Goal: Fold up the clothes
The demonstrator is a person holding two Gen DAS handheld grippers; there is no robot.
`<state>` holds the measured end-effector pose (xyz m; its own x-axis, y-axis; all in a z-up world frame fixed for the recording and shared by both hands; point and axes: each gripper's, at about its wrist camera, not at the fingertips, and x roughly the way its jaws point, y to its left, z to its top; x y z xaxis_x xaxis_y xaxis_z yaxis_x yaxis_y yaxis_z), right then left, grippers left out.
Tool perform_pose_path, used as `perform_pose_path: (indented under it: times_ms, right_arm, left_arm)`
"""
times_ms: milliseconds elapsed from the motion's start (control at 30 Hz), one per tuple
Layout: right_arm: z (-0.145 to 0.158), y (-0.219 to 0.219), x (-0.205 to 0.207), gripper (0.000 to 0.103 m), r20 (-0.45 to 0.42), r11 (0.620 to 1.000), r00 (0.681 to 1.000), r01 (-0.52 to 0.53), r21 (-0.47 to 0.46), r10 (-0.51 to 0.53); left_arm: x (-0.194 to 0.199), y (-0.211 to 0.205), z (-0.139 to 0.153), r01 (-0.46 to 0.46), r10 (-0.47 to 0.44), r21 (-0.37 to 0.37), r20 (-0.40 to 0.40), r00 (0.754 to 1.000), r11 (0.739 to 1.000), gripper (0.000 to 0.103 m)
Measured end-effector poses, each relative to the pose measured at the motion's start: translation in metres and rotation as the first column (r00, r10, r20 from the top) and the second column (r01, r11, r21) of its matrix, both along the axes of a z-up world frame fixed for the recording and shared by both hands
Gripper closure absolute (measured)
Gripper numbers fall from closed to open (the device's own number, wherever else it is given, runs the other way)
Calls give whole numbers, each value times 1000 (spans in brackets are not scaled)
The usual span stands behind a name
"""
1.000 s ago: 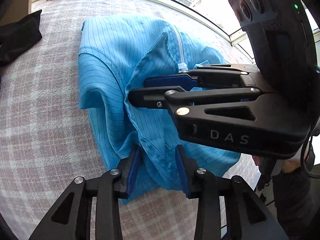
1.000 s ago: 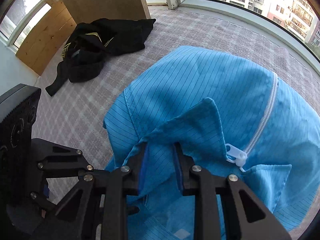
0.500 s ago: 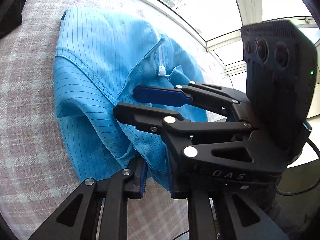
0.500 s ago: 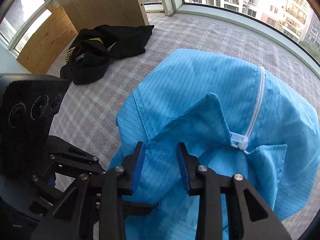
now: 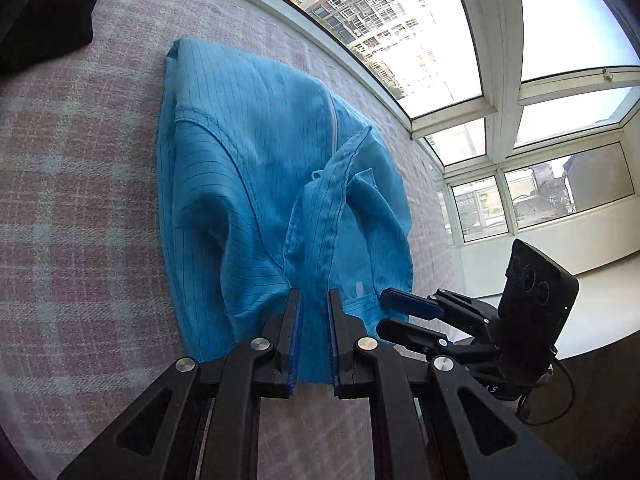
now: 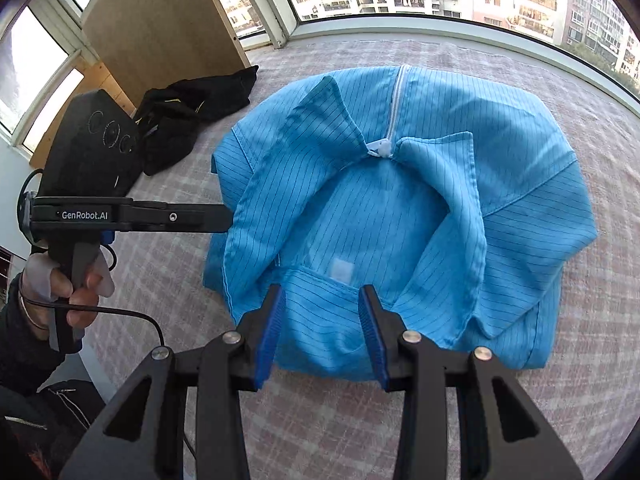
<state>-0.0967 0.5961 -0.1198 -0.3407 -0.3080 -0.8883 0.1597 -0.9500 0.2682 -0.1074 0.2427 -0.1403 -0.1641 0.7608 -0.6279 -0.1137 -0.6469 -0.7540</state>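
A blue pinstriped jacket (image 5: 248, 168) (image 6: 500, 128) lies folded on the plaid cloth, its white zipper (image 6: 394, 108) facing up. My left gripper (image 5: 313, 294) (image 6: 229, 220) is closing its jaws on the left collar flap (image 5: 324, 208), whose stitched edge runs up between the pads and is lifted off the jacket. My right gripper (image 6: 321, 294) (image 5: 383, 312) hangs open over the jacket's near edge, just in front of the neck opening with its white label (image 6: 342, 270). Nothing is between its pads.
A black garment (image 6: 192, 116) (image 5: 40, 20) is heaped at the far left of the plaid-covered surface (image 6: 560, 400), next to a wooden board (image 6: 160, 24). Windows run along the far edge. A person's hand (image 6: 60, 284) grips the left tool beyond the surface's left edge.
My right gripper has let go of the collar, opened wider and drawn back to the jacket's near edge. My left gripper's jaws have narrowed around the collar flap.
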Motion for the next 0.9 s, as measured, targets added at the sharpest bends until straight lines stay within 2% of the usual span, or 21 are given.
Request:
perform_pose_path:
  times_ms: [33, 100, 133, 267, 333, 400, 467, 500, 567, 667, 767, 833, 900]
  right_arm:
    - [1, -7, 1, 66, -10, 999, 1000, -29, 18, 29]
    - [7, -19, 6, 79, -33, 996, 997, -76, 36, 77]
    - [9, -23, 9, 88, -39, 996, 996, -83, 42, 85]
    - [7, -28, 20, 88, -30, 990, 995, -88, 112, 92]
    - [7, -27, 28, 88, -23, 991, 996, -85, 104, 87]
    - [7, -21, 37, 88, -19, 994, 997, -68, 83, 69]
    - [7, -17, 47, 87, -15, 997, 999, -41, 64, 42]
    - [8, -15, 52, 86, -19, 998, 999, -33, 58, 34]
    - [11, -16, 61, 77, -40, 998, 999, -28, 56, 30]
    - [15, -19, 72, 60, -70, 999, 997, -26, 45, 30]
    - [15, -30, 69, 60, -84, 998, 994, -67, -18, 65]
    - [12, -37, 65, 60, -95, 996, 992, -82, -40, 78]
    - [6, -45, 56, 60, -101, 996, 991, -92, -20, 90]
  left_arm:
    - [3, 1, 7, 7, -7, -35, -14, 1000, 999, 82]
    - [11, 17, 22, 18, -25, -111, -60, 998, 994, 64]
    - [13, 25, 27, 25, -37, -142, -79, 996, 990, 62]
    - [12, 38, 36, 66, -89, -202, -103, 991, 977, 60]
    - [7, 54, 34, 91, -116, -233, -99, 988, 968, 60]
    - [1, 70, 30, 117, -146, -262, -94, 985, 958, 63]
    - [-1, 76, 23, 148, -182, -290, -94, 979, 946, 84]
    - [-1, 73, 19, 166, -198, -290, -84, 977, 942, 103]
    - [2, 66, 16, 177, -201, -255, -74, 977, 951, 102]
    - [4, 53, 13, 148, -158, -158, -52, 986, 976, 102]
    - [5, 41, 18, 114, -122, -117, -64, 990, 987, 102]
    - [4, 36, 21, 100, -109, -118, -72, 991, 988, 102]
    - [4, 32, 23, 87, -97, -124, -78, 992, 988, 102]
